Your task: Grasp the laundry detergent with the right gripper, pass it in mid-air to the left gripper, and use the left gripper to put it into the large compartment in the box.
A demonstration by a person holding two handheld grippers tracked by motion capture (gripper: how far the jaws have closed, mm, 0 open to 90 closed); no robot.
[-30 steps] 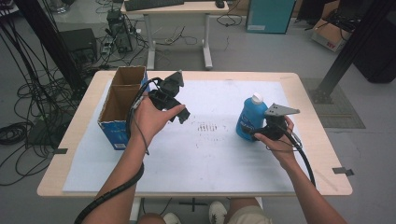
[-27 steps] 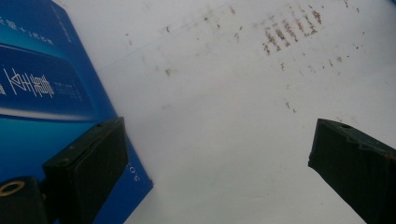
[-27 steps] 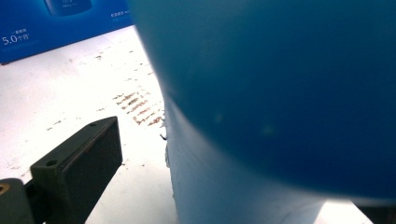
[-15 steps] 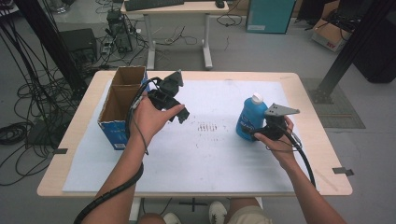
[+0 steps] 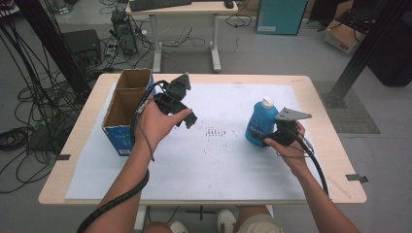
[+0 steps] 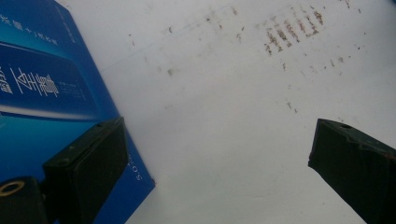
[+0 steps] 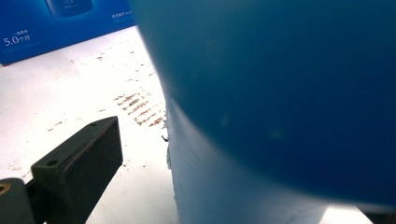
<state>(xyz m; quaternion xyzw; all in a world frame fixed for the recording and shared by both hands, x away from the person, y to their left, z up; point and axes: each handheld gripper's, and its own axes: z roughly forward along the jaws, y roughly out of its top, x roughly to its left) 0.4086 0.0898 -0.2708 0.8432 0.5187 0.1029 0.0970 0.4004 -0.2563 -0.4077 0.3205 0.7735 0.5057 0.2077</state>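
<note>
Beside the box (image 5: 127, 108), left tongs (image 5: 190, 120) spread, right tongs (image 5: 262, 140) at bottle (image 5: 257, 121)

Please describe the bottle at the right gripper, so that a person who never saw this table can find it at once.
Start from the wooden table covered by a white sheet. On the right half of the sheet stands the blue bottle, upright, with the right gripper at its lower side. Its white cap and rounded shape set it apart from the open cardboard box on the left side.

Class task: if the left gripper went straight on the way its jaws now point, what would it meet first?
Probably the white table cover: the open left gripper points down at it, beside the blue box.
</note>
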